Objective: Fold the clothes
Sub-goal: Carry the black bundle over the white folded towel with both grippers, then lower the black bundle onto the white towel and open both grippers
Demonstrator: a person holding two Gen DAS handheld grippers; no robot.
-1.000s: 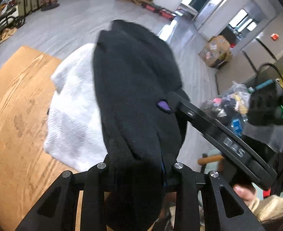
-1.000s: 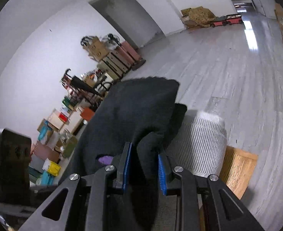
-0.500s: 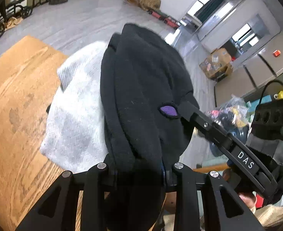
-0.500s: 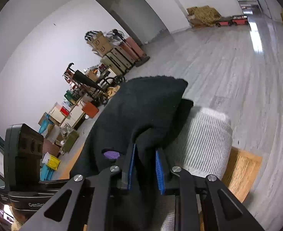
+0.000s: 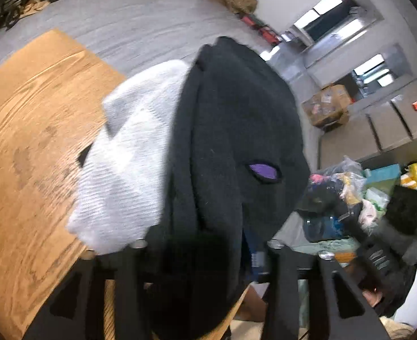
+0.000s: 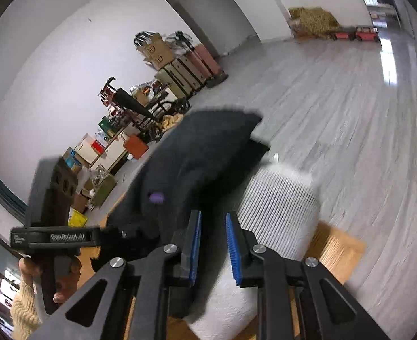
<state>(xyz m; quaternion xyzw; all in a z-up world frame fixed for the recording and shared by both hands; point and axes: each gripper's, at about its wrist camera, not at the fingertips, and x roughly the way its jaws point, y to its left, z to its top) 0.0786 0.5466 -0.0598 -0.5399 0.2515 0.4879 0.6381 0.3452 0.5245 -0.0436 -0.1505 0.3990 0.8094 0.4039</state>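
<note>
While left tongs (image 5: 202, 257) open round black garment (image 5: 236, 130); right tongs (image 6: 212, 243) pinch it

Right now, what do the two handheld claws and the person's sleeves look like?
Both are black, skeletal two-finger tools with silver bolts. The right claw has blue ribbed pads. The left claw, seen from the right wrist, has a boxy black camera block and white "GenRobot.AI" lettering on its bar. The hand gripping it wears a cream knitted sleeve.

Probably a storeroom, stacked boxes (image 6: 154, 49), suitcases (image 6: 191, 70), bare floor (image 6: 336, 99)
</note>
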